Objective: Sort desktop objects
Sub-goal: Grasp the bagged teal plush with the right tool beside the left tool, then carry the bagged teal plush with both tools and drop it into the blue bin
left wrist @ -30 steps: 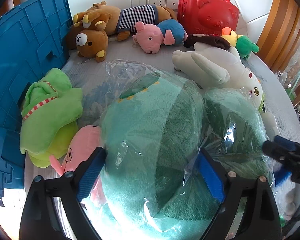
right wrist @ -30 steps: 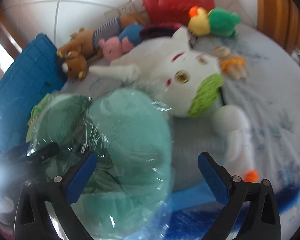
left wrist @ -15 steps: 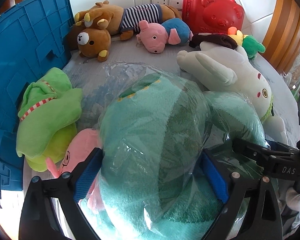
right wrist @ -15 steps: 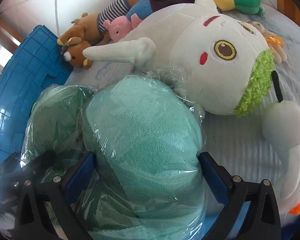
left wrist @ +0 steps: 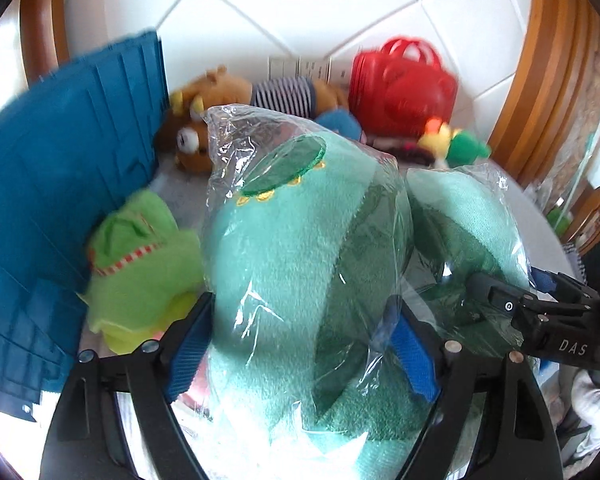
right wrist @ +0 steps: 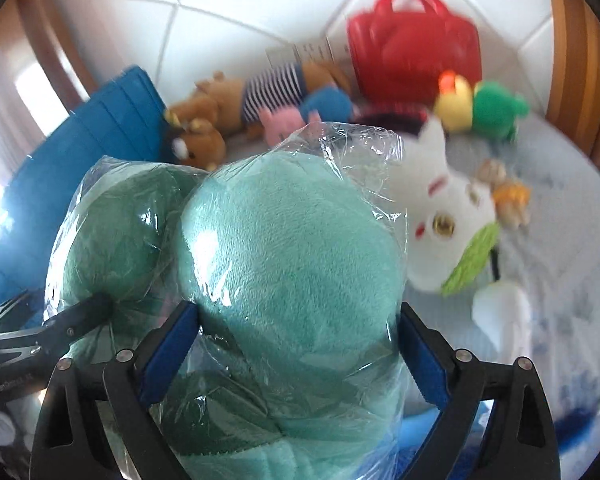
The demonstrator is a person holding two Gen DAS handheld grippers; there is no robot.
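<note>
1. My left gripper (left wrist: 300, 344), its jaws having just closed further, clamps the bagged teal plush toy (left wrist: 300, 248).
2. My right gripper (right wrist: 296, 344) likewise; its body (left wrist: 556, 320) reads "DAS".
3. The toy hangs above the bed (right wrist: 560, 216).

A white wall (left wrist: 300, 8) crossed by diagonal seams fills the top of both views. A row of pale socket plates (left wrist: 300, 68) sits low on it, upper centre, blurred. Curved wooden trim (left wrist: 540, 80) runs down the right edge, with more at upper left. The table (right wrist: 560, 240) wears a pale cloth with faint blue marks, at right in the right wrist view.
</note>
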